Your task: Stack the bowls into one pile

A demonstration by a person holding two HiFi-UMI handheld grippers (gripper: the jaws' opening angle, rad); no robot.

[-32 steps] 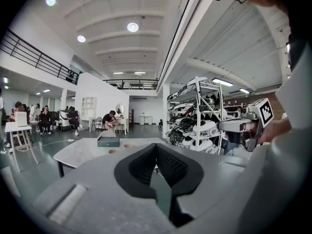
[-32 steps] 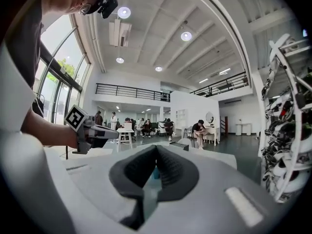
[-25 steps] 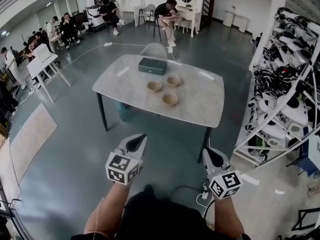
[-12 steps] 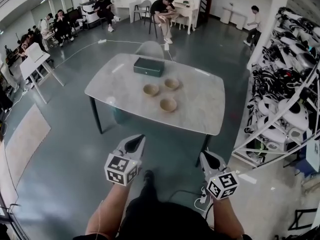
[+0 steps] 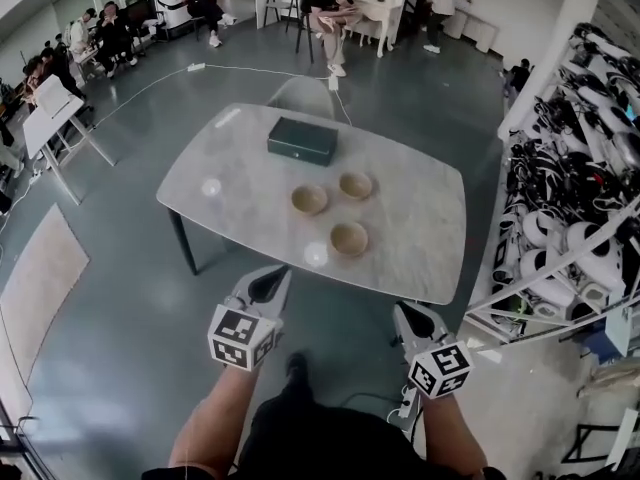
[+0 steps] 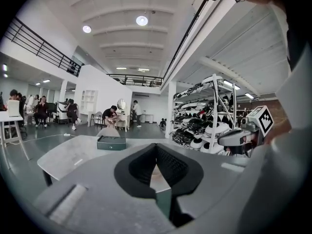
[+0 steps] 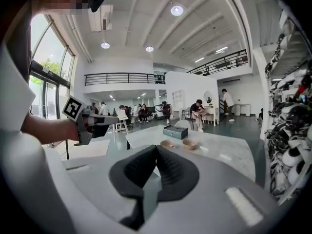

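We hold the left tool (image 5: 279, 276) and the right tool (image 5: 404, 311) pressed together, both empty, touching nothing, before the desk (image 5: 420, 218), where three bowls (image 5: 309, 199) (image 5: 355, 185) (image 5: 349, 238) lie apart, unstacked.

A big open lab or workshop hall — a rack (image 5: 575, 208) of gear along one side, people (image 5: 112, 34) seated beyond, a railed balcony (image 7: 122, 78) overhead.
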